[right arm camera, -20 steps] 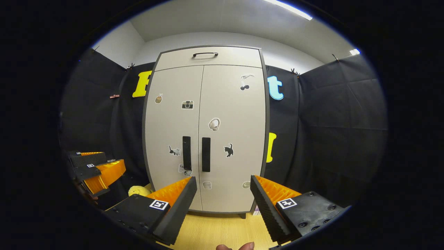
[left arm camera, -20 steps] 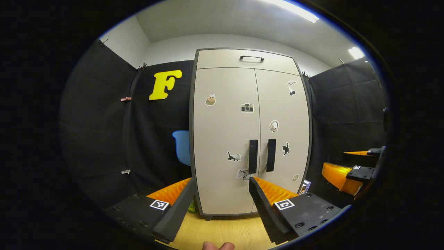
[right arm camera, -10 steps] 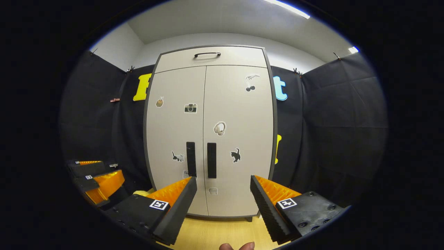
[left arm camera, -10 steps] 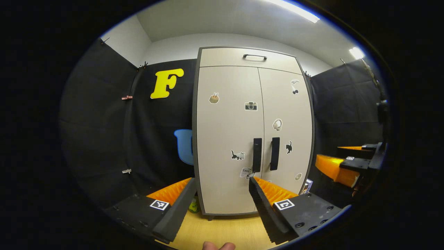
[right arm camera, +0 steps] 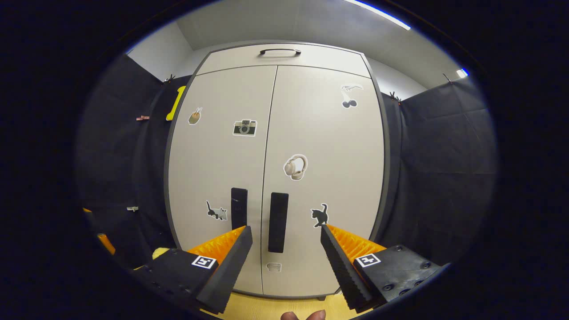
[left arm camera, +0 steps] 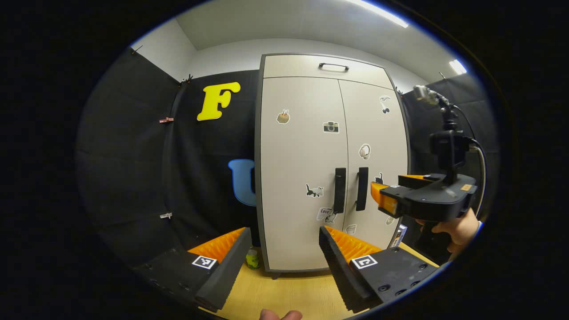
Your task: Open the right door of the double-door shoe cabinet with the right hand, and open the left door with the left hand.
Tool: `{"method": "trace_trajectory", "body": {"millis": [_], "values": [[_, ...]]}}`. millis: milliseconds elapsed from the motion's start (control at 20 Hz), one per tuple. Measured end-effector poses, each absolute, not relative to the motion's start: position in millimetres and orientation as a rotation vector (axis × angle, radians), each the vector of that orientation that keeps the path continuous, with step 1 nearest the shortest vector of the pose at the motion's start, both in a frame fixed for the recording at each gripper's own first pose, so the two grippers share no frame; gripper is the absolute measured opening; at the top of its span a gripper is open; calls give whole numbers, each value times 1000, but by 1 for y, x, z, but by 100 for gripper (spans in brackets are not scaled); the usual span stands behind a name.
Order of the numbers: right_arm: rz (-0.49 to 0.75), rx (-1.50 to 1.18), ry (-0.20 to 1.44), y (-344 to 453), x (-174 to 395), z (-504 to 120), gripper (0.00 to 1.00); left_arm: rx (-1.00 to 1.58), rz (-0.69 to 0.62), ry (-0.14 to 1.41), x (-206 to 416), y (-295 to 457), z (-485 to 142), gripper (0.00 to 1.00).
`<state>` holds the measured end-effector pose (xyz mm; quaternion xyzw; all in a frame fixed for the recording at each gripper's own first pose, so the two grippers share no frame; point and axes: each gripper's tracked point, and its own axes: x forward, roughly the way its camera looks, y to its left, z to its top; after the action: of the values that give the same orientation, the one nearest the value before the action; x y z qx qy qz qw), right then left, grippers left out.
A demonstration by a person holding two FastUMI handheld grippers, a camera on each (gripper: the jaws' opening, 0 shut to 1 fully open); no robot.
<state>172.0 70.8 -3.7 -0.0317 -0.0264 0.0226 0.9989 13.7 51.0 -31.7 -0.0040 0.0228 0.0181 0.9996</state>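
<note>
The tall beige double-door shoe cabinet with a dark grey frame stands upright on a light wood-grain floor, against the black cloth booth wall, under a white ceiling with a strip light. Its 2 doors are both shut, meeting at a thin vertical seam. The left door carries a black vertical bar handle just left of the seam, and the right door carries a matching black handle just right of it. A shallow top drawer panel with a black curved pull sits above the doors. Small stickers dot the fronts: a camera, headphones and 2 cats among them

In the right gripper view, the right gripper is near the cabinet front with its fingers spread wide apart, empty, the right door's handle showing between them but not touched. In the left gripper view, the left gripper hangs farther back, fingers likewise wide apart and holding nothing, with the cabinet's lower left door beyond them. That view also shows the right gripper at the right, held by a hand, its tips close to the right door. A small yellow-green object lies on the floor by the cabinet's left foot
</note>
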Motion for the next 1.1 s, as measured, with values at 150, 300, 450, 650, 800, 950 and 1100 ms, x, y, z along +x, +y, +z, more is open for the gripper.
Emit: {"method": "trace_trajectory", "body": {"millis": [150, 300, 450, 650, 800, 950, 1100], "values": [[37, -55, -71, 78, 204, -6, 97, -17, 44, 60, 15, 59, -39, 94], [22, -60, -44, 79, 232, -22, 97, -19, 52, 71, 15, 66, -44, 94], [27, -36, -10, 84, 254, -37, 80, -27, 61, 71, 17, 73, -46, 94], [17, -2, 30, 85, 268, -51, 42, -36, 72, 79, 17, 82, -51, 94], [-4, 51, 33, 82, 267, -51, 36, -31, 84, 84, 16, 88, -53, 94], [-7, 39, 29, 83, 269, -50, 27, -41, 89, 87, 13, 91, -55, 94], [-11, 46, 31, 82, 268, -50, 21, -47, 97, 83, 7, 94, -54, 94]]}}
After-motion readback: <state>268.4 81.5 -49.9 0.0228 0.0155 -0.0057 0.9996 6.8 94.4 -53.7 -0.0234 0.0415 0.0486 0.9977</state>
